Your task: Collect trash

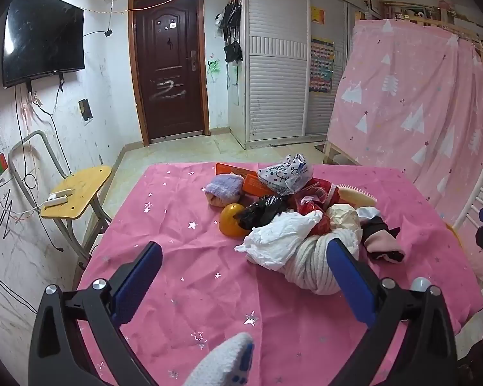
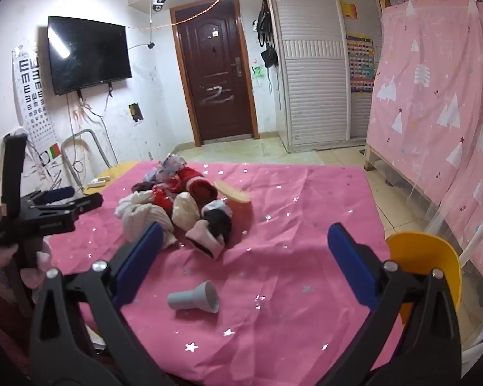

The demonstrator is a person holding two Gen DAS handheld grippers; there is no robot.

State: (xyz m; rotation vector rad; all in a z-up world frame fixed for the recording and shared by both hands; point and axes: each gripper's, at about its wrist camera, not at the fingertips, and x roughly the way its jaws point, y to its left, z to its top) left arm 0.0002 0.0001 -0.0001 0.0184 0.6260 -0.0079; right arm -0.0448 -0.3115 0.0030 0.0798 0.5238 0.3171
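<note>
Both blue-padded grippers, left (image 1: 244, 257) and right (image 2: 245, 241), hovered with fingers spread wide and empty over the pink star-printed tablecloth (image 2: 306, 193), where crumpled white plastic (image 1: 273, 241) and a black bag (image 1: 262, 214) lay heaped mid-table among clothes.

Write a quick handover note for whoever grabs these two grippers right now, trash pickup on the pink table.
Left gripper: open, empty, aimed at the pile.
Right gripper: open, empty, held back from the pile.
Pile mid-table on the pink cloth: white plastic bag, black plastic bag, red wrapper, mixed with socks, an orange and a comb.
Grey funnel-shaped piece lies apart, near the right gripper.
No bin in view. Nothing held yet; all trash remains to collect.
</note>
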